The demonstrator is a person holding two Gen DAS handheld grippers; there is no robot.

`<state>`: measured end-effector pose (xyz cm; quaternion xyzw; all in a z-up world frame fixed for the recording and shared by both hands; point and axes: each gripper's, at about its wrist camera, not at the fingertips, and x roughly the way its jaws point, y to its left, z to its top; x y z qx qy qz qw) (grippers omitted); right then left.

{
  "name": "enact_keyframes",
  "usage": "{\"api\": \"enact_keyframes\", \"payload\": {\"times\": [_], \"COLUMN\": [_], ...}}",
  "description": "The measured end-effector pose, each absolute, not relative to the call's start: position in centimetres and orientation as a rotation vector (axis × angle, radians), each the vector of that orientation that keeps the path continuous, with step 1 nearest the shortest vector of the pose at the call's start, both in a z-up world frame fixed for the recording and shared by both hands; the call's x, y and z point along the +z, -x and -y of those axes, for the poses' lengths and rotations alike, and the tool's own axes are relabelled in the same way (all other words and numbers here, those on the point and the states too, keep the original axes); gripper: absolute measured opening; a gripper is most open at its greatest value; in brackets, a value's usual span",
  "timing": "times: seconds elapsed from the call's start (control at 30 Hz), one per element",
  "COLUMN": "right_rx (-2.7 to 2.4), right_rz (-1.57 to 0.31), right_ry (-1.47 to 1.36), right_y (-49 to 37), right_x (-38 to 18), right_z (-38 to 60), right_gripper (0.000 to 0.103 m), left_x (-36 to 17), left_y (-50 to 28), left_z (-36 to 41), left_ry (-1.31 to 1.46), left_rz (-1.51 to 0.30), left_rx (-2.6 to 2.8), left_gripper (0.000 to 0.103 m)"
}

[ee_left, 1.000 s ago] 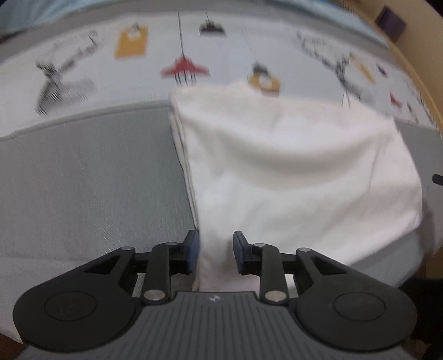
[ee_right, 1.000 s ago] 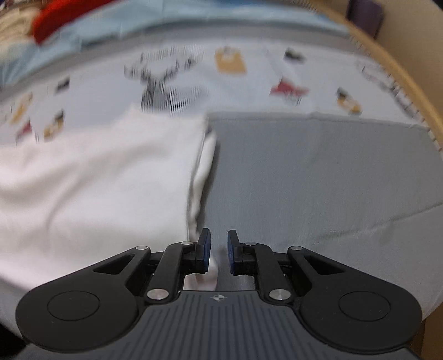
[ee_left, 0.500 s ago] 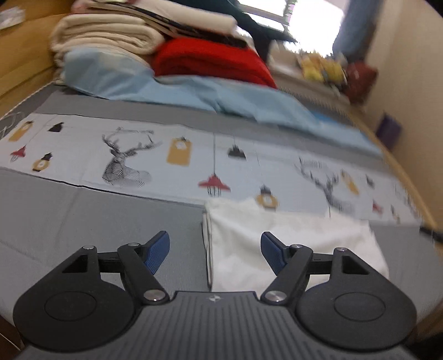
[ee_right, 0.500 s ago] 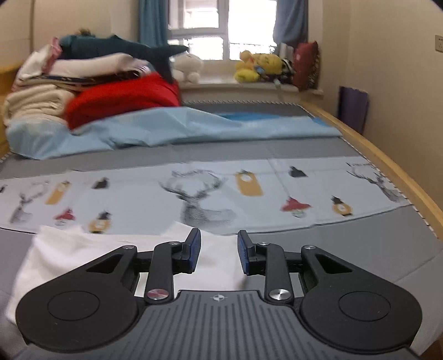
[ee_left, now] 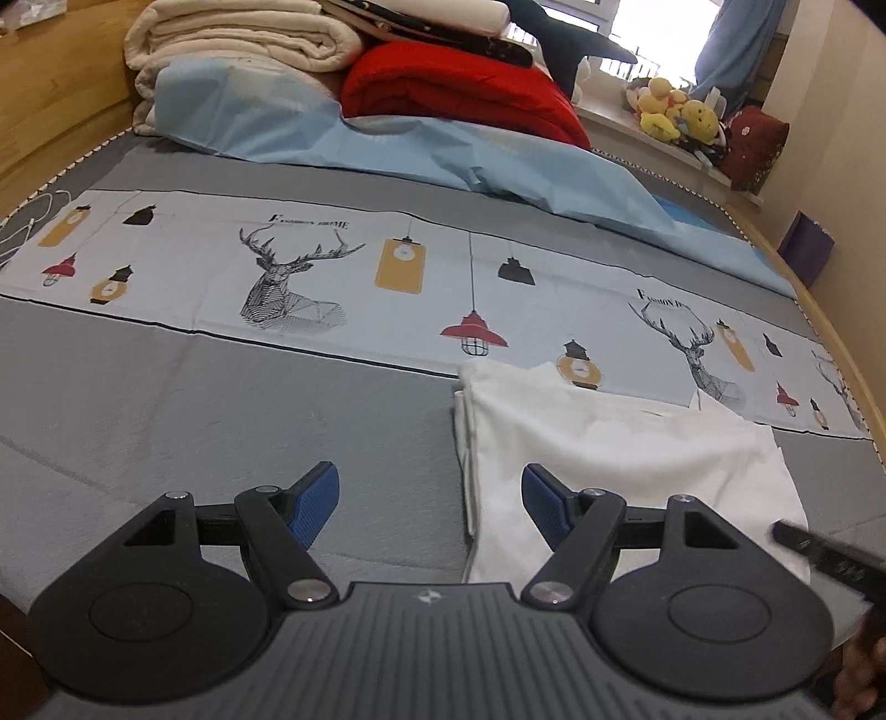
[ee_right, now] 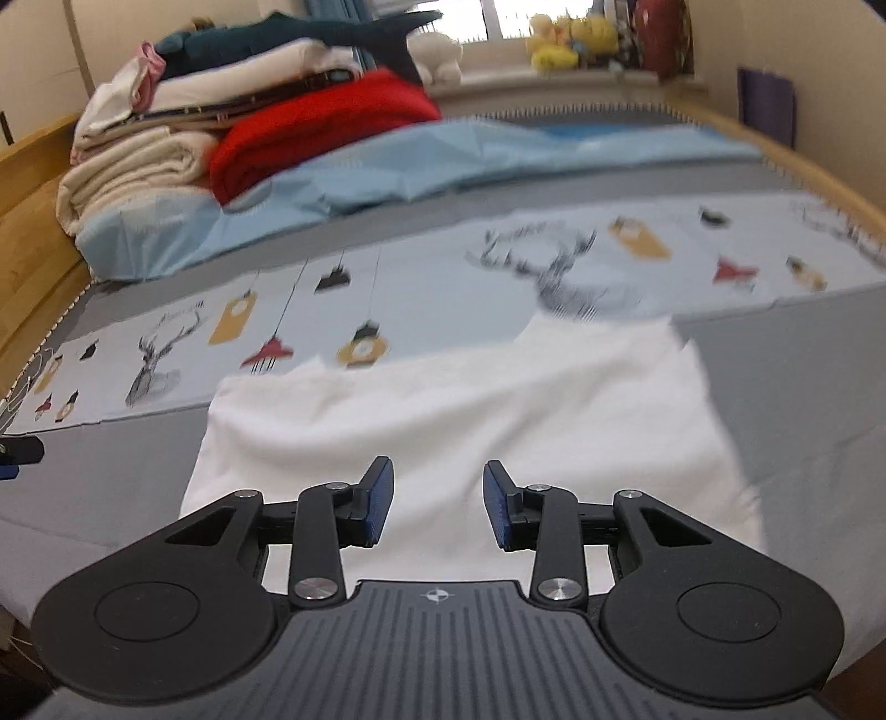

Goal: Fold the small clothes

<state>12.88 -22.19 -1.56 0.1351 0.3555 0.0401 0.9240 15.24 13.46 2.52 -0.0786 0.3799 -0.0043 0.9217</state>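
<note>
A folded white garment (ee_left: 620, 454) lies flat on the grey bed cover, its far edge on the printed strip. My left gripper (ee_left: 432, 504) hovers above its left edge, wide open, nothing between the blue pads. In the right wrist view the same white garment (ee_right: 459, 410) fills the middle. My right gripper (ee_right: 437, 507) hangs over its near part with the jaws opening and nothing pinched between them. The tip of the right gripper (ee_left: 819, 554) shows at the lower right of the left wrist view.
A printed strip with deer and lamps (ee_left: 288, 277) crosses the bed. Behind it lie a light blue sheet (ee_left: 421, 149), a red blanket (ee_left: 459, 94) and stacked cream bedding (ee_left: 238, 39). Wooden bed rails (ee_right: 33, 221) run along both sides. Plush toys (ee_left: 675, 111) sit on the windowsill.
Both grippers let go of the white garment, opened and pulled back and up, so the whole bed came into view. The right one swung left over the garment.
</note>
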Motion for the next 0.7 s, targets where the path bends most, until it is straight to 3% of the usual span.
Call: {"api": "enact_keyframes", "payload": {"times": [0.07,0.17,0.2,0.63,0.7], "right_rx": [0.107,0.187,0.220,0.507,0.538], "right_rz": [-0.754,-0.769,-0.778,-0.866,-0.881], "right_ry": [-0.292,-0.245,-0.214,-0.027,0.000], "right_y": [-13.2,-13.6,-13.8,-13.8,-13.7], "right_x": [-2.3,-3.3,-3.7,-7.4,-8.0], "right_z": [20.2,16.7,15.2,3.7,2.6], "right_gripper": [0.036,0.017,0.016,0.019,0.025], "left_x": [2.5,2.4,2.3,1.5,1.3], "left_y": [-15.0,-14.9,-14.9,-14.9,-15.0], "left_z": [-14.0,-15.1,-15.5,-19.2,-19.9], "left_ry": [0.165,0.181,0.192,0.236,0.250], "left_rz": [-0.781,-0.787,-0.789,-0.832,-0.843], "left_rx": [0.000,0.021,0.027,0.071,0.080], "left_gripper": [0.078,0.078,0.078,0.080,0.080]}}
